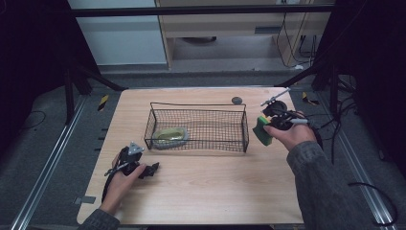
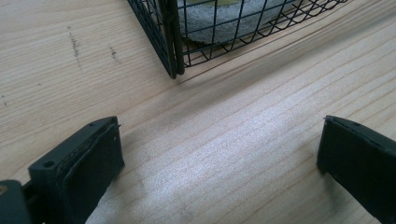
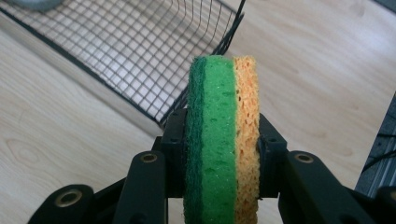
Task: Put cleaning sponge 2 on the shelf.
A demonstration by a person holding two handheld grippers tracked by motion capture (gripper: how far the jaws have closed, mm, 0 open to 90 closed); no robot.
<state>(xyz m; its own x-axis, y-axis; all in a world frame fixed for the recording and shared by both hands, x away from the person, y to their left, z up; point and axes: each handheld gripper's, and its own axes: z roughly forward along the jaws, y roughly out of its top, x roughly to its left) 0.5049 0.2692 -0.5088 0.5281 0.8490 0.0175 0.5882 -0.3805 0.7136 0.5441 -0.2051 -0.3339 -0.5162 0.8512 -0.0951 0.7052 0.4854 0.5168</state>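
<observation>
While left tongs (image 2: 219, 158) gape, right tongs (image 3: 219, 154) clamp the sponge (image 3: 223, 140) edge-up, pointing ahead.

We seem to be in a lab. A wooden counter (image 1: 201, 187) sits inside a black metal frame (image 1: 201, 10). Loose cables (image 1: 299, 45) trail behind.

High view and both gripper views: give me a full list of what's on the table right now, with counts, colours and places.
Wire basket: one, black, table centre.
Oval grey-green pad: one, inside the basket, at its left end.
Sponge: one, green and yellow, clamped edge-up in the right gripper, beside the basket's right end.
Small round object: one, dark grey, on the table behind the basket; can't identify it.
Table: one, light wood.
Left gripper: open, near the basket's front-left corner.
Right gripper: shut on the sponge.
</observation>
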